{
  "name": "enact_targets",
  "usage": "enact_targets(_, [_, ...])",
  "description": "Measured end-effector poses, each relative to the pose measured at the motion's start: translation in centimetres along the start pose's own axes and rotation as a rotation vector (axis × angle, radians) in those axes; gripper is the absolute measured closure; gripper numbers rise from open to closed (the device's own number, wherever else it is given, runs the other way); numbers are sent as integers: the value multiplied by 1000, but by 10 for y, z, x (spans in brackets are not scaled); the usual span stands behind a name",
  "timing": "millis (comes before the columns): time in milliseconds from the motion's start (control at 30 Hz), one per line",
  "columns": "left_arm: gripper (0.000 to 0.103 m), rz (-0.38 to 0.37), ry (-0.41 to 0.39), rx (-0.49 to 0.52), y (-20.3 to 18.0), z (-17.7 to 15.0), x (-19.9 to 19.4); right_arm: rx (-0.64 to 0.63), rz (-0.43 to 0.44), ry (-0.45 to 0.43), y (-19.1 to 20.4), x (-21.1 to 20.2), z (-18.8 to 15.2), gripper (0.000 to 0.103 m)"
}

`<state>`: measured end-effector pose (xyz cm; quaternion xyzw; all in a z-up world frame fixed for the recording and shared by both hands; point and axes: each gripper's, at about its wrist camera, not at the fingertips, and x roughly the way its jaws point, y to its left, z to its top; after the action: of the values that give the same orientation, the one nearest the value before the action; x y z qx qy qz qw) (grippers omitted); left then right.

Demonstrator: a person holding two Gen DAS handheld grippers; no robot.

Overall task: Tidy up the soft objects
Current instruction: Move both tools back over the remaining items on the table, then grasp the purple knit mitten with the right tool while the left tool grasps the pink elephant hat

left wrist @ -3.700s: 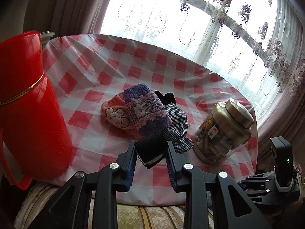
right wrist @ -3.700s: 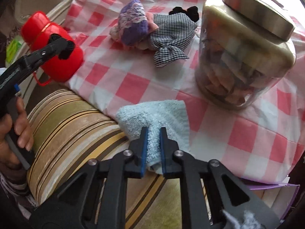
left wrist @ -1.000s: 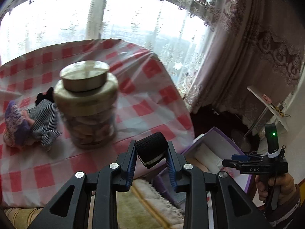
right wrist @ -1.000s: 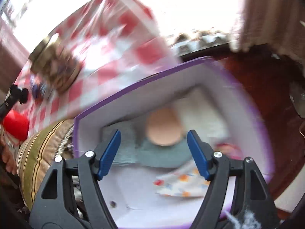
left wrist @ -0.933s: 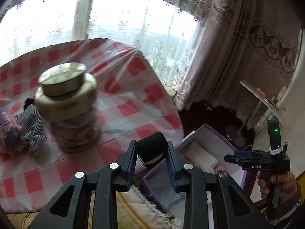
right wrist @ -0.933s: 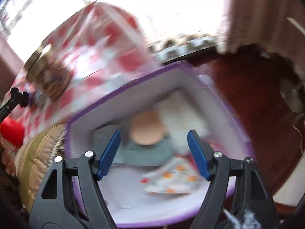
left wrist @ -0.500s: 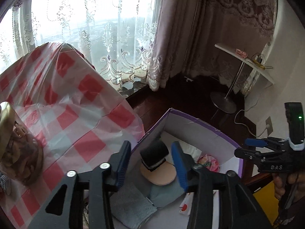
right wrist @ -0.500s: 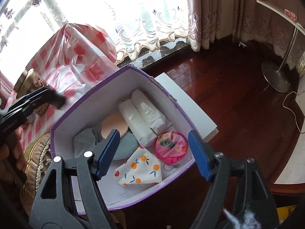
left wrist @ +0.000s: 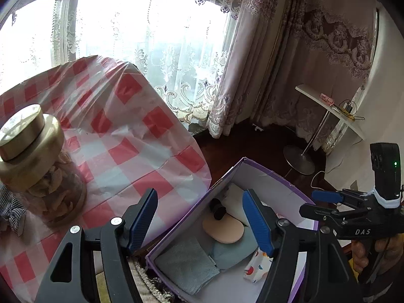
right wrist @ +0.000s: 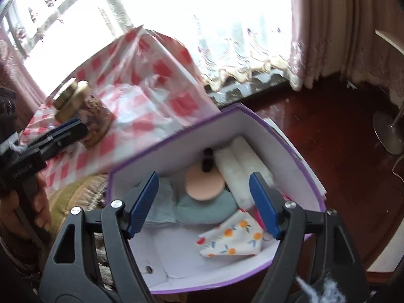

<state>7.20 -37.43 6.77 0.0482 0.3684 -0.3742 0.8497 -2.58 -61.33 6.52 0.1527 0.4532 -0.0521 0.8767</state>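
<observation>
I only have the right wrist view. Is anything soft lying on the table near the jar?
Observer: Yes. The left wrist view shows a black-and-white checked cloth on the table, at the frame's left edge beside the jar.
Operator: Is the left gripper carrying anything?
Observer: No. The left gripper is wide open with nothing between its fingers, over the near end of the purple box.

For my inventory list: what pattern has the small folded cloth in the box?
White folded cloth with orange fruit print; right wrist view shows it best.
</observation>
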Motion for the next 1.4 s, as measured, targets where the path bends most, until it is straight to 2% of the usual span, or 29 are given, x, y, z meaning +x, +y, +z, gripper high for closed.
enact_targets(100, [25,10,-61,-24,13,-6,-26,-37,54,-66,25,-12,8,25])
enact_targets(167, [20,40,-103,-30,23,-10,-43,-64,81,-112,41,-21,12,18])
enact_targets(333, [19,166,-188,-48,52,-24,-79,-126,117,-225,86,-37,20,8])
enact_targets(467, [19,229,-254,-60,81,-39,-103,-182,126,-282,121,-42,24,1])
enact_targets(567, [19,271,-265,-94,109,-46,-121,-217,135,-322,148,-43,23,0])
enact_targets(733, [19,315,-237,-270,183,-61,-147,-266,188,-297,184,-29,22,0])
enact_targets(967, [19,428,-233,-449,264,-86,-174,-380,356,-250,235,-15,16,0])
enact_targets(1067, [20,428,-216,-519,289,-90,-175,-416,421,-220,258,-7,15,0])
enact_targets(1233, [21,493,-169,-619,322,-100,-171,-519,457,-162,303,12,13,0])
enact_targets(1400, [27,553,-115,-686,346,-115,-161,-629,427,-128,349,36,13,0])
